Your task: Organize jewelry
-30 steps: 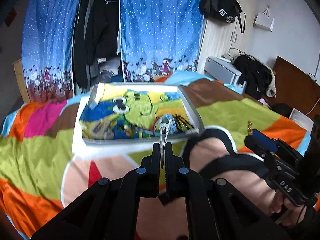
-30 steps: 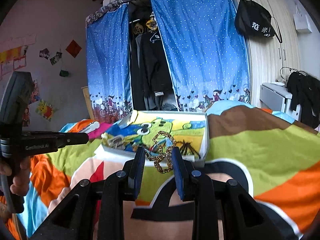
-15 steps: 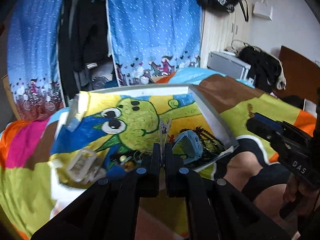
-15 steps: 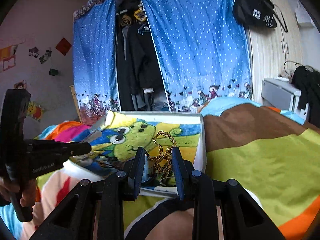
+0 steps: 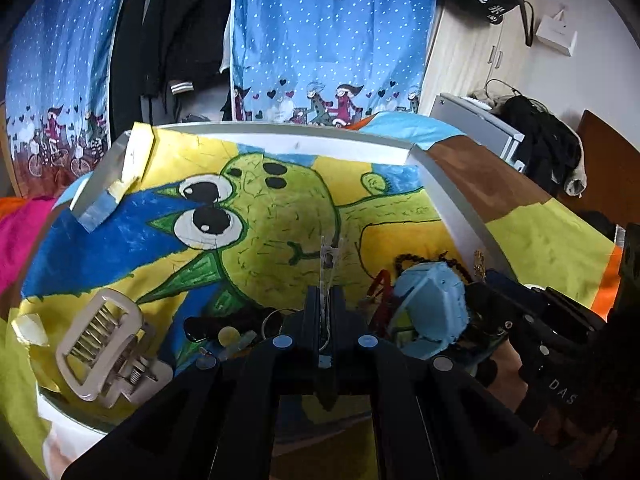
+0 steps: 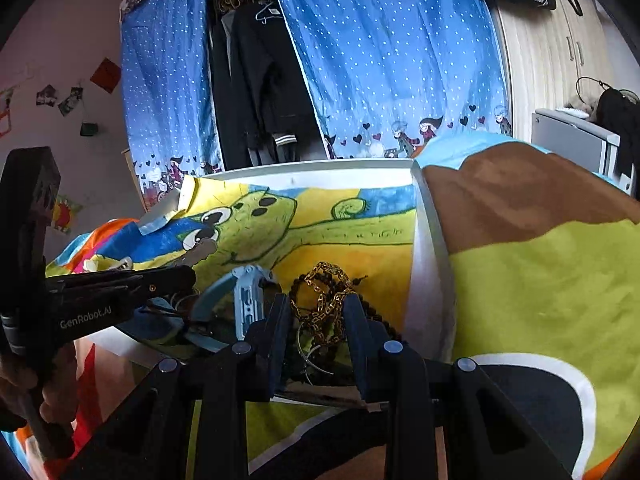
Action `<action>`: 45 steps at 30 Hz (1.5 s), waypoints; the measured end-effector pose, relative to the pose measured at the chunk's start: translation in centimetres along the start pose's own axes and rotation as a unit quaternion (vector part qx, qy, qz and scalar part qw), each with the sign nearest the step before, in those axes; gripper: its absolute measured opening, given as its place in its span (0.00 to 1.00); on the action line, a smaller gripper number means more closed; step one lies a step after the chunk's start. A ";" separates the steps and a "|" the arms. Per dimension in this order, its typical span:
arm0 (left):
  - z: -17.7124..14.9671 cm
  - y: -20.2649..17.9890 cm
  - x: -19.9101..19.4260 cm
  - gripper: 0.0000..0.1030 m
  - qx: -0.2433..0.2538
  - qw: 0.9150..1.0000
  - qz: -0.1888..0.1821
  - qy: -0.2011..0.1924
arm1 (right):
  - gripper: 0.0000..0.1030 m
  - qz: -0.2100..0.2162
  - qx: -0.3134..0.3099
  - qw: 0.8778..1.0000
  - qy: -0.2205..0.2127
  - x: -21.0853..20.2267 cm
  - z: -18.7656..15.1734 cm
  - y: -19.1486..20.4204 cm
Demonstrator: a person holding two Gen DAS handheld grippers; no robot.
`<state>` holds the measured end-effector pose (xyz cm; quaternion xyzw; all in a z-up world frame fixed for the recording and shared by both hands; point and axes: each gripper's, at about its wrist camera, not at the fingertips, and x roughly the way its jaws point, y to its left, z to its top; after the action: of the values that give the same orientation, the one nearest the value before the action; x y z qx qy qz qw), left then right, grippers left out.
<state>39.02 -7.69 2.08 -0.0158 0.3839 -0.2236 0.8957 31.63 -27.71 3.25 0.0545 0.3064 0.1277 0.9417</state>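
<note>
Left gripper [image 5: 325, 300] jaws pinched on a small clear clip [image 5: 330, 256], held over the tray's [image 5: 460, 216] near edge. Right gripper [image 6: 316, 316] jaws part open, a gold chain [image 6: 326, 296] bunched between them; whether they grip it, cannot tell. Near right tray corner: blue clip [image 5: 432, 308], dark beads [image 5: 424, 258]. Near left: beige claw clip [image 5: 100, 344]. Far: blue curtain [image 5: 328, 40].
</note>
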 end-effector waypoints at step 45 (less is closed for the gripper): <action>-12.9 -10.2 -29.1 0.95 -0.002 0.978 0.125 -0.167 | 1.00 -0.010 -0.025 0.991 -0.135 -26.9 -4.2 7.6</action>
<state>8.49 -2.99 14.87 -0.0066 0.2279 -0.1028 0.9682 6.62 -27.69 16.32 0.0444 0.1740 0.1173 0.9767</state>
